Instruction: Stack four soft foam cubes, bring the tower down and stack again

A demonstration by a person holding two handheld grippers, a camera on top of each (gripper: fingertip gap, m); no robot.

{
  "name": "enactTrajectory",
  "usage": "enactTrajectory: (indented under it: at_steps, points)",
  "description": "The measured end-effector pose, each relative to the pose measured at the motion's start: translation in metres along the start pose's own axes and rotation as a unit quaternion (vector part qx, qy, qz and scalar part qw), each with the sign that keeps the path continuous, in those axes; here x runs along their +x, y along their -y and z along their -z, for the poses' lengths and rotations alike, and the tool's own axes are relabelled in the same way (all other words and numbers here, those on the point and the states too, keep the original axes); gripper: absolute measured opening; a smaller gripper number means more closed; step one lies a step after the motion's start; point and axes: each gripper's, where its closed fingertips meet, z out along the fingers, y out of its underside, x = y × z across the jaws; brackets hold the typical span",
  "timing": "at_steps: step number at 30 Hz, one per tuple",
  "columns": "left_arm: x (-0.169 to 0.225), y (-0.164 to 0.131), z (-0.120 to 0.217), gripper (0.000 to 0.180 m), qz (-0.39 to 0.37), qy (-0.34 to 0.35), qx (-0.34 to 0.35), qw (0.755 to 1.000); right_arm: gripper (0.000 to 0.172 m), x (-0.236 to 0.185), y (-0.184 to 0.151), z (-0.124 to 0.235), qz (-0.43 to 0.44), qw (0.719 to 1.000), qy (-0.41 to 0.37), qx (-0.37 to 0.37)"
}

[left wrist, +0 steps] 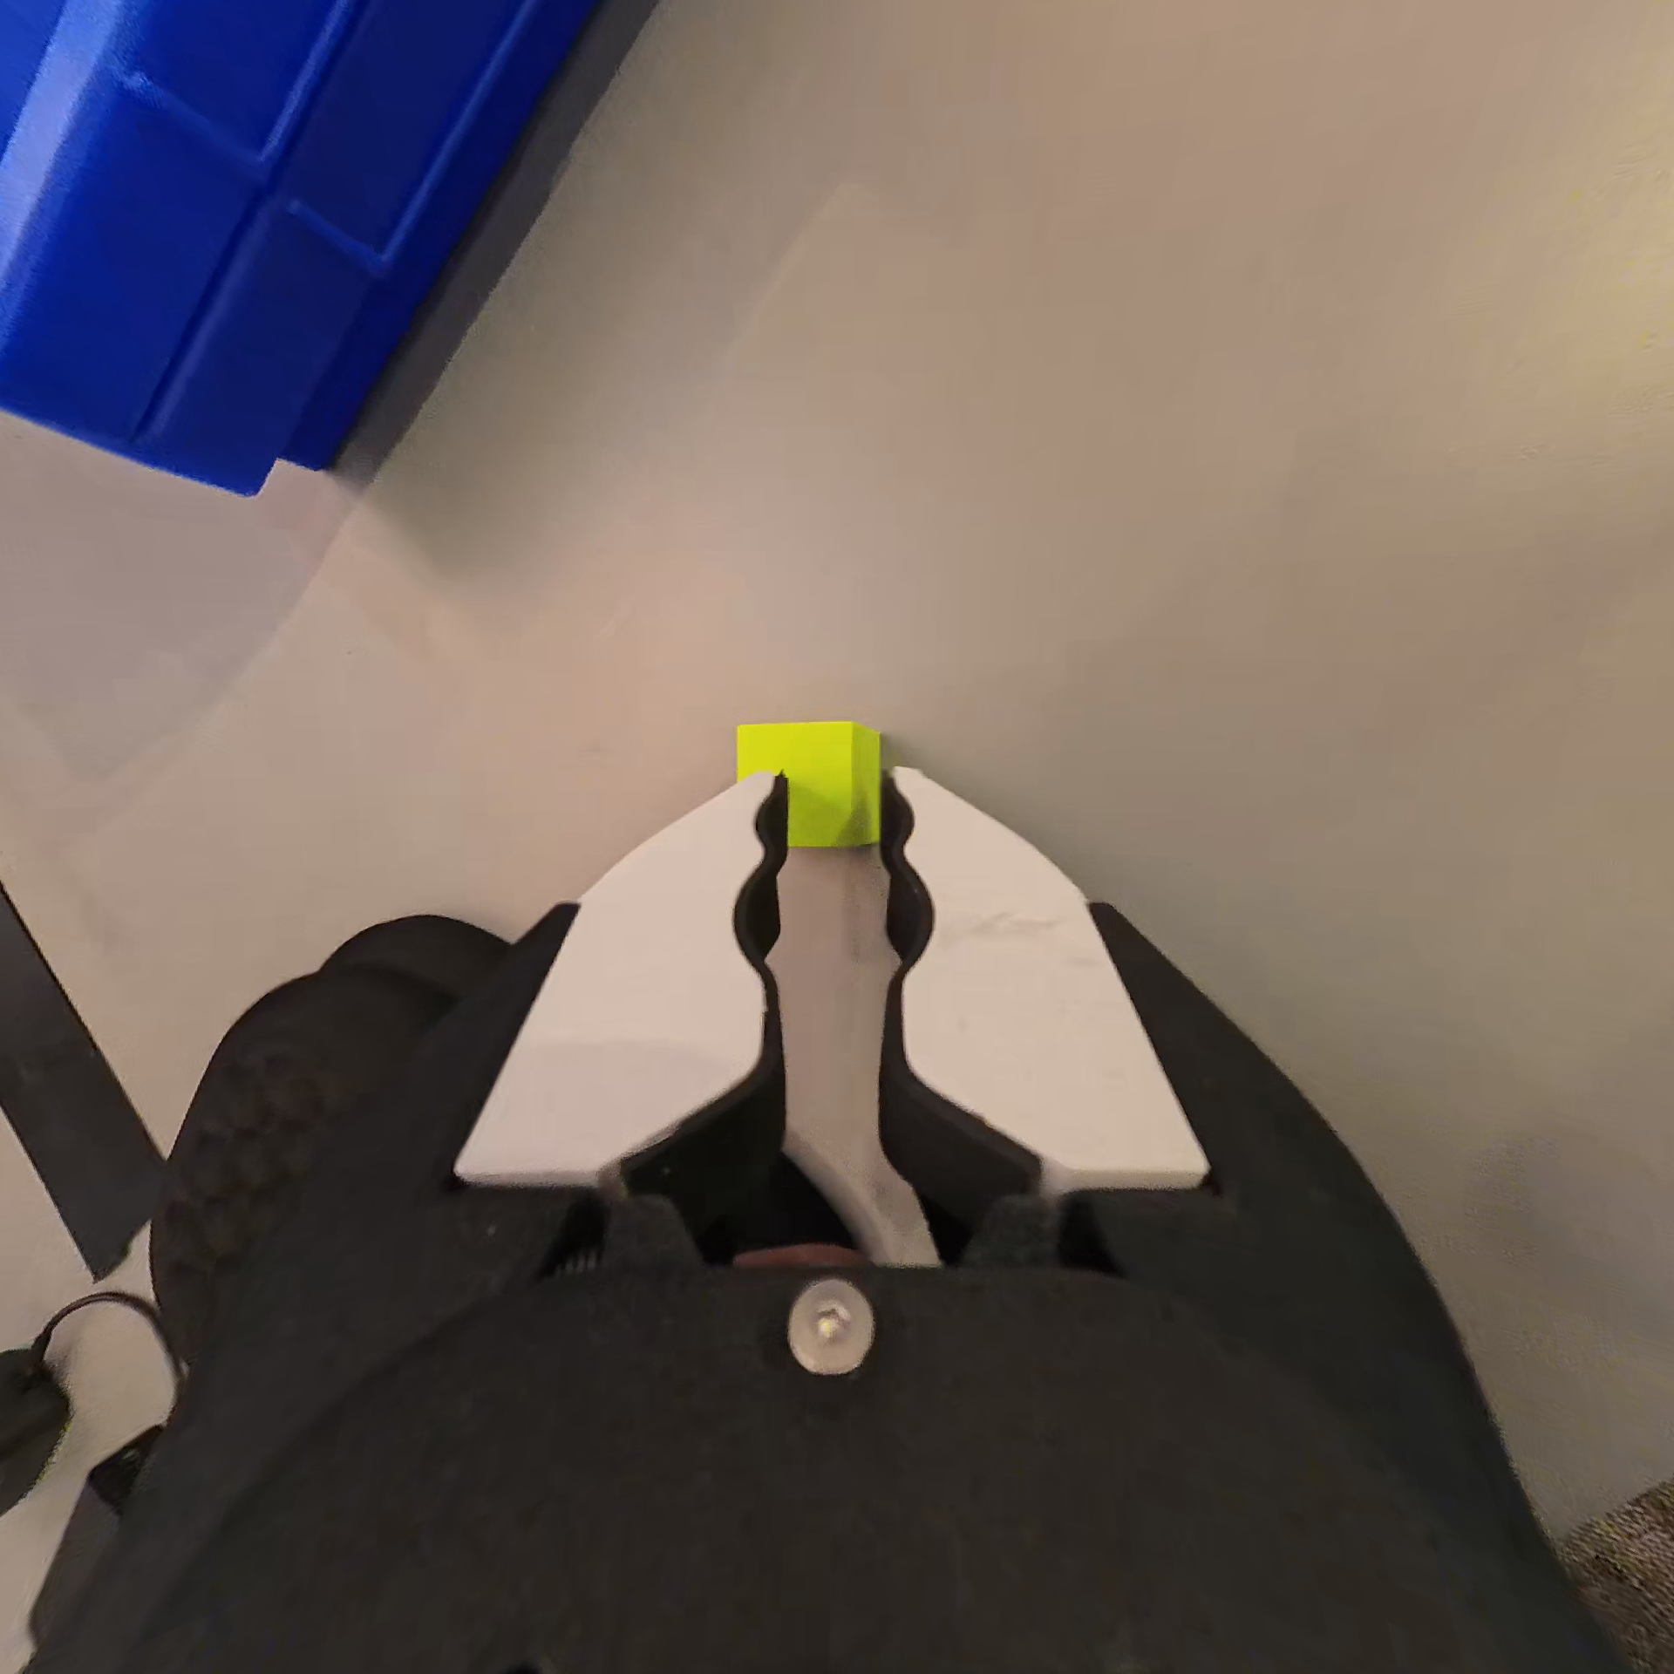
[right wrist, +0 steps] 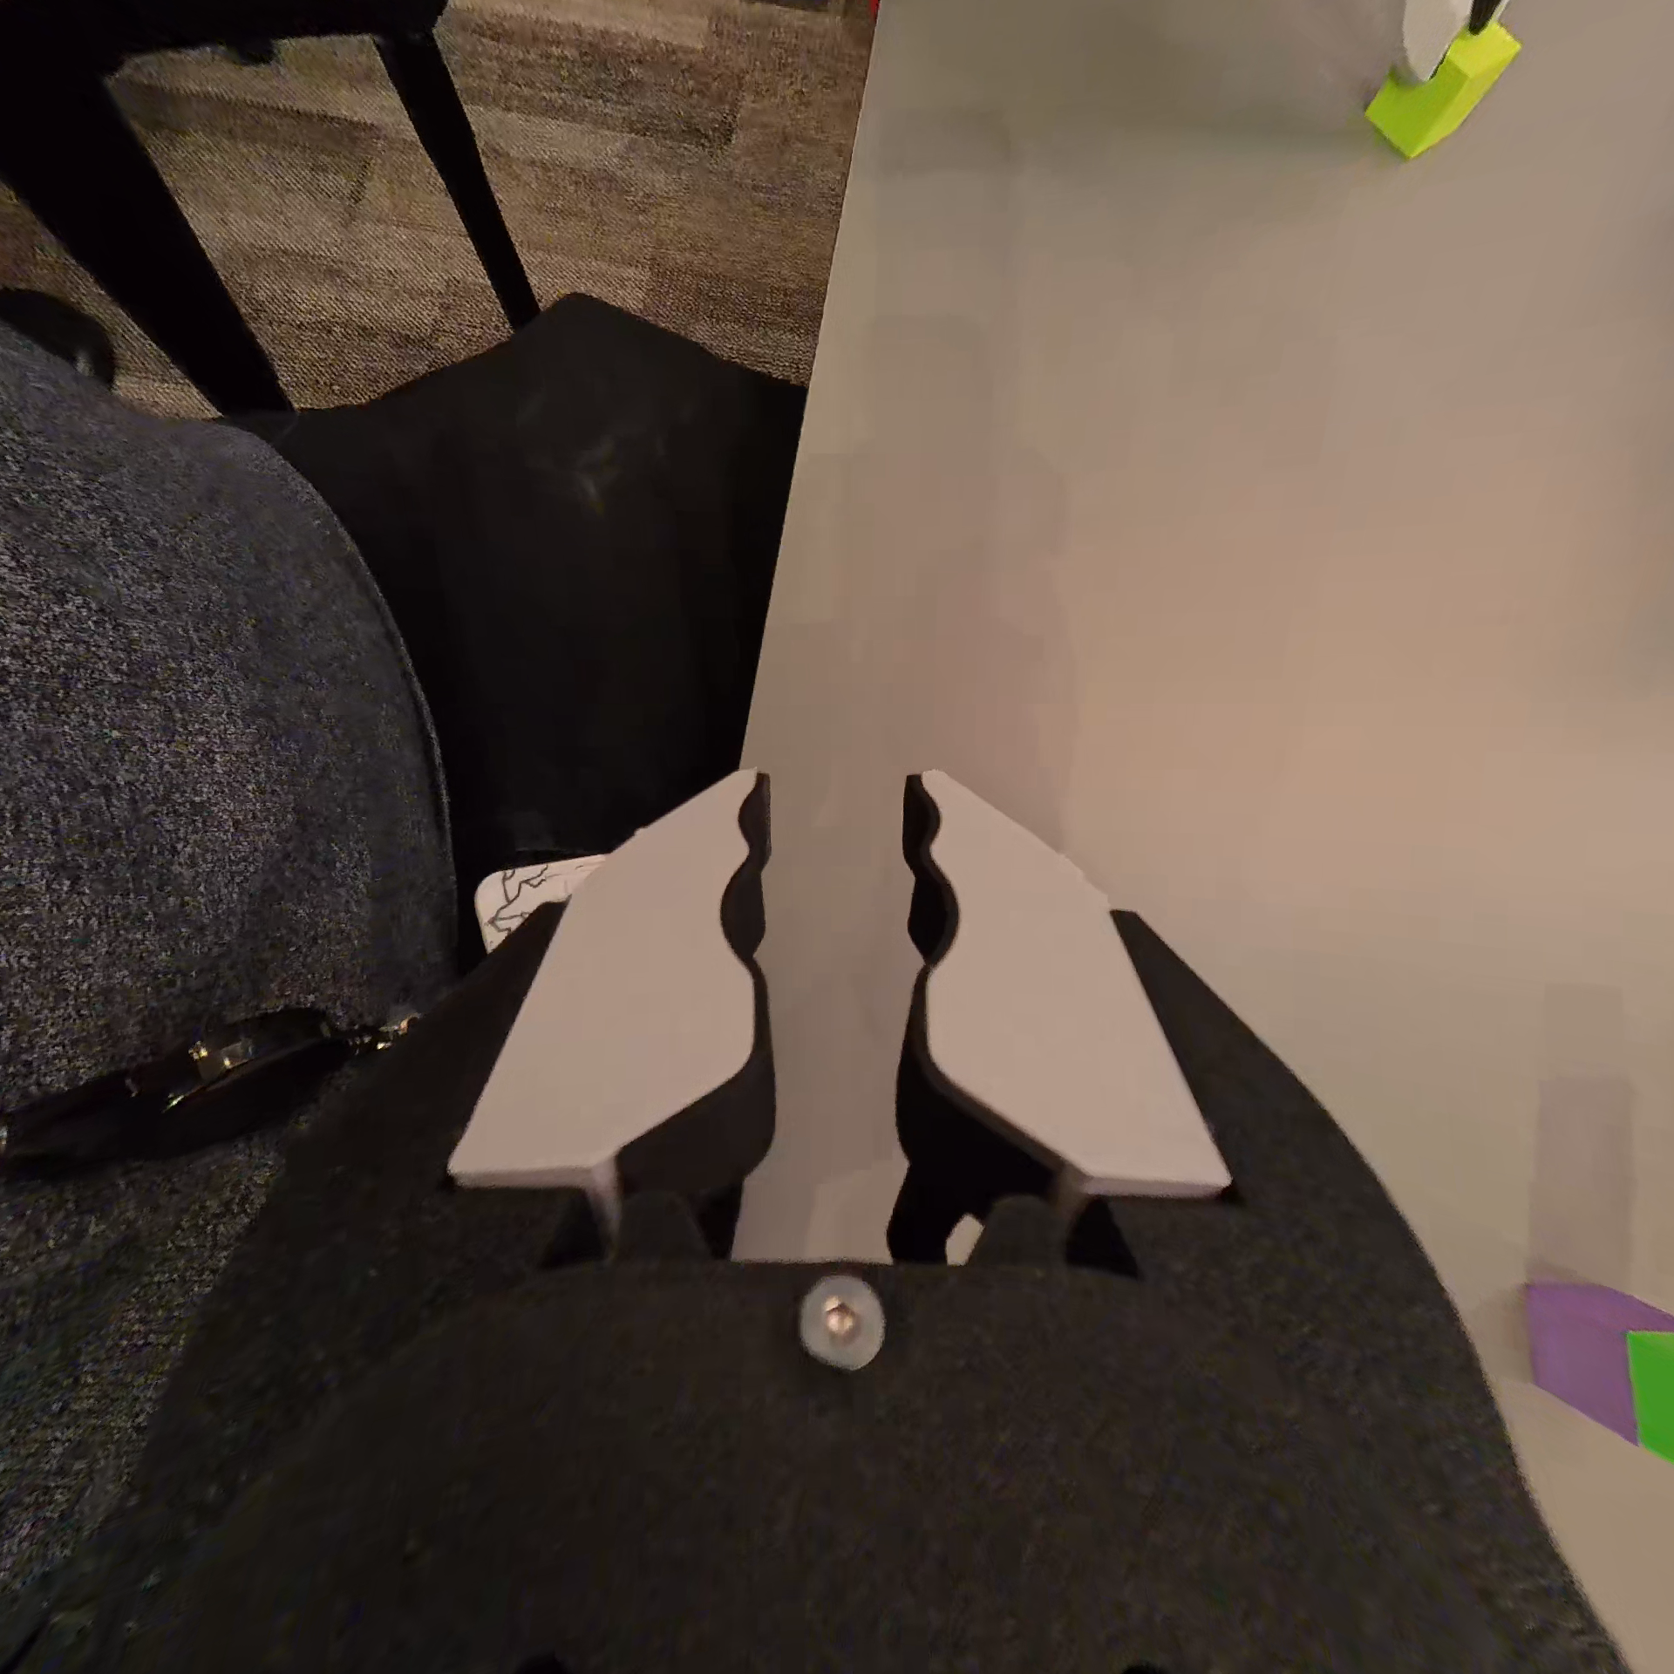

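A yellow-green foam cube (left wrist: 820, 770) sits on the pale table (left wrist: 1178, 453) between the tips of my left gripper (left wrist: 833, 788). Both dark pads press on its sides, so the gripper is shut on it. The right wrist view shows the same cube (right wrist: 1440, 95) far off at the top right, pinched out of shape under a white finger (right wrist: 1436, 36). My right gripper (right wrist: 838, 788) is open and empty, low over the table just inside its left edge. A purple cube (right wrist: 1576, 1350) and a green cube (right wrist: 1653, 1386) lie together at the right edge of that view.
A blue plastic bin (left wrist: 181, 226) stands at the upper left of the left wrist view. The table edge (right wrist: 815, 362) runs up the right wrist view, with carpet, black chair legs (right wrist: 453, 163) and a person's grey clothing (right wrist: 181, 679) beyond it.
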Motion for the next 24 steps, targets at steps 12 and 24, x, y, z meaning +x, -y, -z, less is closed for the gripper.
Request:
enactTrajectory:
  at_steps: [12, 24]
  points:
    - [-0.01, -0.003, -0.01, 0.042, -0.002, -0.002, -0.041, 0.999, 0.027, -0.004, -0.007, -0.008, 0.009, 1.0, 0.016, -0.009]
    - [0.026, 0.084, 0.001, 0.03, -0.031, -0.048, 0.006, 0.998, 0.025, -0.004, -0.01, -0.023, 0.012, 1.0, 0.018, -0.022]
